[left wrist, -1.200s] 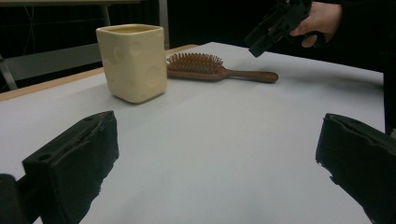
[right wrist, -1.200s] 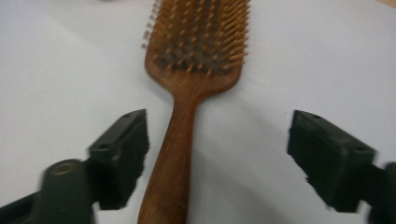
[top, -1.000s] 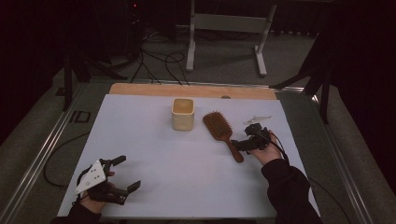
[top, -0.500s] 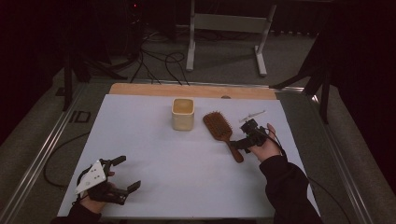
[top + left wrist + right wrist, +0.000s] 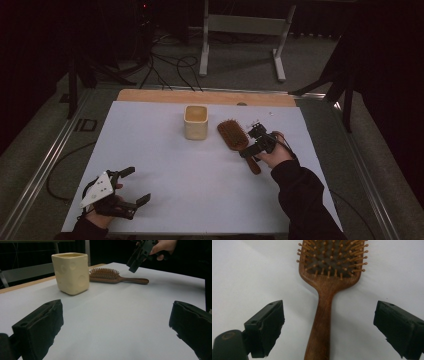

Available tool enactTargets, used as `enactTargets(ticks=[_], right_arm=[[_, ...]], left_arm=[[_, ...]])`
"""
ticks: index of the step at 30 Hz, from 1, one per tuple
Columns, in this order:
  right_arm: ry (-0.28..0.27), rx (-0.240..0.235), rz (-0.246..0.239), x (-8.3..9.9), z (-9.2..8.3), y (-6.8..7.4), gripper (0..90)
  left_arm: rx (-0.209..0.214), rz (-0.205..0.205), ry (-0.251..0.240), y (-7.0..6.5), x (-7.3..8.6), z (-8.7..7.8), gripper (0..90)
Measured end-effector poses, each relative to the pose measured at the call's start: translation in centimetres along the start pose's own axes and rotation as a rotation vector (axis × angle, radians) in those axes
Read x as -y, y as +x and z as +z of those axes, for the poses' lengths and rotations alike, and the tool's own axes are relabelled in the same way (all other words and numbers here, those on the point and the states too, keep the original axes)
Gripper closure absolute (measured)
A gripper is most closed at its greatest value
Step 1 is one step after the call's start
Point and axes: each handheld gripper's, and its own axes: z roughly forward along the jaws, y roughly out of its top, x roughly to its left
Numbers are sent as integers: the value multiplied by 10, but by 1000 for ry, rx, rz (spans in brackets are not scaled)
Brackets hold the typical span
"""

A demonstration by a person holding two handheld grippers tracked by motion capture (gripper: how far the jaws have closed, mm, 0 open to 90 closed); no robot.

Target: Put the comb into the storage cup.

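Hairbrush (image 5: 237, 139) lies flat on the white table sheet (image 5: 200, 190), bristles up, right of centre; wooden paddle head toward the far edge, handle toward the person's side. In the right gripper view the hairbrush (image 5: 329, 290) handle runs up the middle of the frame, between the two black jaws but touching neither.

Right gripper (image 5: 252, 146): held in the person's right hand (image 5: 275, 152), hanging over the handle end of the brush, jaws spread wide with white sheet visible on both sides of the handle. Nothing gripped. In the left gripper view the right gripper (image 5: 140, 255) sits clear above the table surface, tilted down toward the hairbrush (image 5: 112, 276), with a gap between its tip and the wood.

Cream cup (image 5: 195, 121): square-sided, with round dimples, upright, just left of the brush head and apart from it. In the left gripper view the cream cup (image 5: 70, 272) stands in front of the bristles, slightly overlapping them in line of sight.

Left gripper (image 5: 127, 187): near the front-left corner of the sheet, held in the left hand (image 5: 100, 216), grey three-cornered plate on top. Jaws wide apart, empty, pointing across the table toward cup and brush, well apart from both.

Wooden strip (image 5: 150, 96) borders the far edge of the sheet; a metal stand (image 5: 240, 25) and loose cables (image 5: 170, 62) sit on the floor beyond.
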Motion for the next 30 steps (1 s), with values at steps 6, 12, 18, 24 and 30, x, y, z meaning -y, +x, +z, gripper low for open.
enactTargets(ticks=[6,12,18,24,30], right_arm=[[44,10,24,-7,9,-1,115],[101,6,23,-11,16,1,196],[149,12,5,-13,20,4,316],[187,6,28,-15,25,4,454],[217,10,48,-17,29,4,516]], left_arm=[[0,-2,-2,0,0,0,1],[2,-7,-2,1,0,0,1],[3,-12,-3,1,0,0,1],[4,-13,-2,1,0,-1,1],[5,-13,-2,1,0,-1,1]])
